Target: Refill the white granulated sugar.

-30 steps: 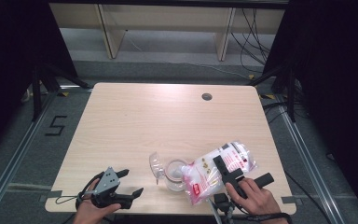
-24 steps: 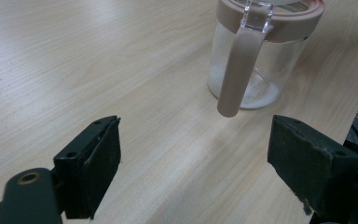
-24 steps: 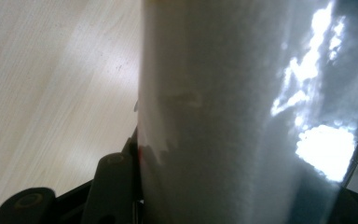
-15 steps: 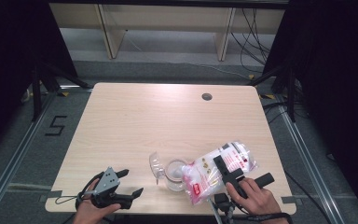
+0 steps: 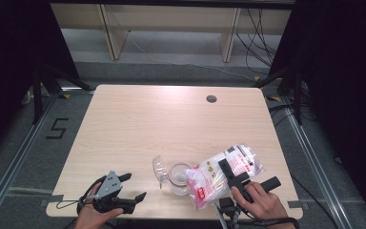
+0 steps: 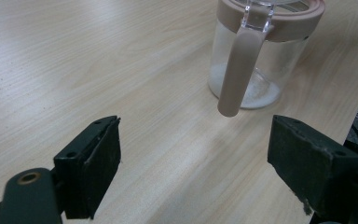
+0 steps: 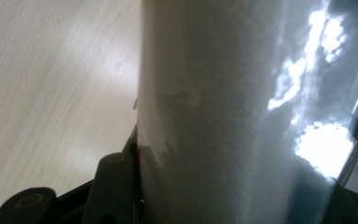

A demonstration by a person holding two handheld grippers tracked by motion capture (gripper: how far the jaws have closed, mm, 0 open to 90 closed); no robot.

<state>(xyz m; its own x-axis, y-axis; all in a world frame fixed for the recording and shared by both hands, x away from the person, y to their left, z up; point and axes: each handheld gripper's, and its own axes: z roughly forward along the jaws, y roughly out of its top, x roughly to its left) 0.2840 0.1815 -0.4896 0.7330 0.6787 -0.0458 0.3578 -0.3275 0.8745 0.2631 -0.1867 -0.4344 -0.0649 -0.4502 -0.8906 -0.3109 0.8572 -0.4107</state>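
While the right tool (image 5: 235, 172) clamps the tilted bag (image 5: 221, 172) so its corner feeds the jar (image 5: 178, 176) just beside it, the left tool (image 5: 124, 187) waits open, apart, on the tabletop (image 5: 171, 124).

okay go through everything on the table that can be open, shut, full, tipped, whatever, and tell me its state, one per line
Jar: upright, lid flipped open, a little white powder at the bottom.
Bag of white powder: tilted, mouth at the jar's opening, clamped in the right claw.
Right claw: shut on the bag.
Left claw: open, holds nothing, apart from the jar.
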